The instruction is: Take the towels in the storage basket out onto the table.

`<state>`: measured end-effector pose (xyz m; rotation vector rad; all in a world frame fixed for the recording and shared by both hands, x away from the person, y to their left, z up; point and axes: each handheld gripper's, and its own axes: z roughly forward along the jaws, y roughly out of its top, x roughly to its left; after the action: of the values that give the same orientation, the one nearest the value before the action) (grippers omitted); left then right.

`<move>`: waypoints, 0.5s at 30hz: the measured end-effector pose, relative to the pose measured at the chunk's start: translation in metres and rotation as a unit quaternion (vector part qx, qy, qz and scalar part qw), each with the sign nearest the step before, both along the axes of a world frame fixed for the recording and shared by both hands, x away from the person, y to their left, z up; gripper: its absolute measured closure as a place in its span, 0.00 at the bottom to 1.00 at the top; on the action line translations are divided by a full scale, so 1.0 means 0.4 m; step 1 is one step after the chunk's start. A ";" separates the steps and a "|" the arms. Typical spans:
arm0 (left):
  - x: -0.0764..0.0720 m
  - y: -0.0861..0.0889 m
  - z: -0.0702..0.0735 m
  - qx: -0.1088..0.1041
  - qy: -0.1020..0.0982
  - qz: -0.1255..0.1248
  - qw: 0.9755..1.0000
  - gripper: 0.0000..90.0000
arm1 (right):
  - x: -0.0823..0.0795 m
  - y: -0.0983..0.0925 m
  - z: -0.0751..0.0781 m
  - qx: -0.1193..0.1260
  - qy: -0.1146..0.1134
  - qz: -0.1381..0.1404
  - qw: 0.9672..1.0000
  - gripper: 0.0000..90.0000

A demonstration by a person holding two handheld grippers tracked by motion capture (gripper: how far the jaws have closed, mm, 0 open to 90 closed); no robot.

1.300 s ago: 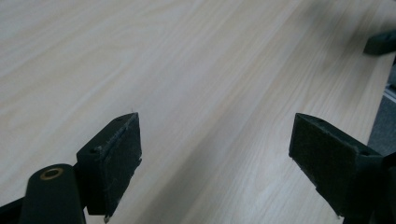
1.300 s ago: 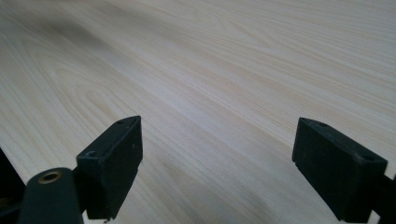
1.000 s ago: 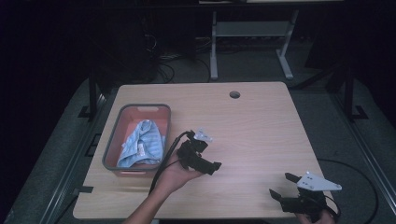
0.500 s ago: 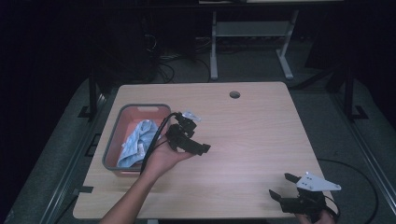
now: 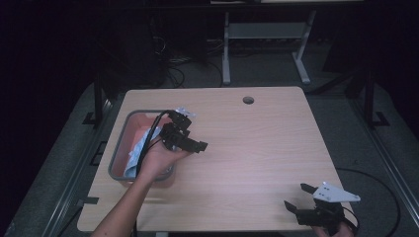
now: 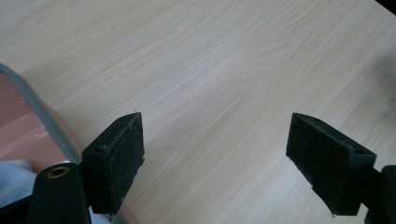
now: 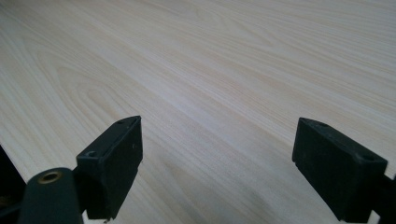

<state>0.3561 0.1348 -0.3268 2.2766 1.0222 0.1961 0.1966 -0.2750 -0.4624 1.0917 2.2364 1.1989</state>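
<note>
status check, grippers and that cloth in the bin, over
Left gripper open, empty, at the bin's right rim. Right gripper open, empty, near table edge. Blue cloth lies in the red bin. Nothing in the way.

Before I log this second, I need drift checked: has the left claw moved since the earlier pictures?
Yes. The left claw has travelled leftward and away from the person, from mid-table to the edge of the red bin, jaws open and empty.

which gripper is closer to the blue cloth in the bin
Left. The left gripper, jaws open, hangs over the right rim of the bin, beside the blue cloth. The right gripper sits open at the table's near right corner, far away.
</note>
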 end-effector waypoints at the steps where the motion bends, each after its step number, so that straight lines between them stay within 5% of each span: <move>1: 0.000 0.003 0.002 0.000 0.000 0.004 1.000 0.21 | 0.000 0.000 0.000 0.000 0.000 0.000 1.000 0.17; 15: 0.013 0.084 0.021 0.001 -0.005 0.039 0.999 0.21 | 0.001 0.002 0.001 -0.001 0.001 0.000 1.000 0.17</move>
<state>0.3613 0.1683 -0.3184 2.2365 1.1082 0.2398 0.1968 -0.2743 -0.4619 1.0930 2.2386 1.1967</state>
